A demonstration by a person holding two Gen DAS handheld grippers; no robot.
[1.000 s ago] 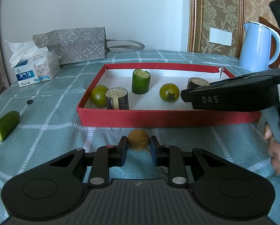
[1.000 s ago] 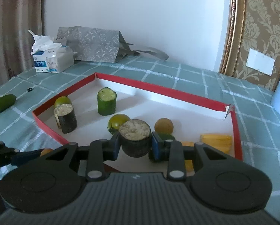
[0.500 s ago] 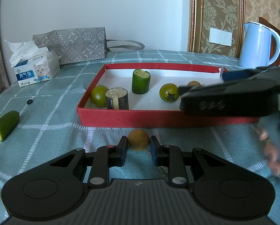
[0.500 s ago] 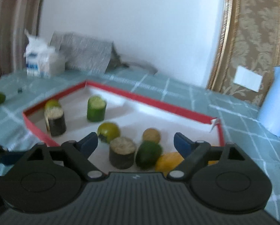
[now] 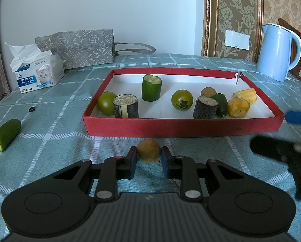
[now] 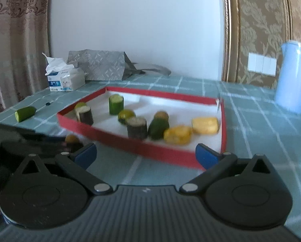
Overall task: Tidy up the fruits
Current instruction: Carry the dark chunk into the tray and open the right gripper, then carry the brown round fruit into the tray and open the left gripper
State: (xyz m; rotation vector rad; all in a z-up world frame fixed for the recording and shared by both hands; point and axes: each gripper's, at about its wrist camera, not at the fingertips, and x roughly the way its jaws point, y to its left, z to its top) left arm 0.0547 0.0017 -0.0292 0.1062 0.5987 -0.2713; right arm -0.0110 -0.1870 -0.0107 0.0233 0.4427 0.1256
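A red tray holds two green tomatoes, a cucumber piece, two dark cane pieces, a brown round fruit, a green fruit and two yellow pieces. My left gripper is shut on a small brown round fruit on the cloth just in front of the tray. My right gripper is open and empty, pulled back from the tray's near right side; it shows blurred in the left wrist view. A loose cucumber piece lies on the cloth at left.
A tissue box, a grey paper bag and a small black ring are at the back left. A blue kettle stands at the back right. The table has a checked green cloth.
My right gripper opened, left the dark cane piece standing in the tray, and drew back and to the right. My left gripper stayed shut on the brown fruit.
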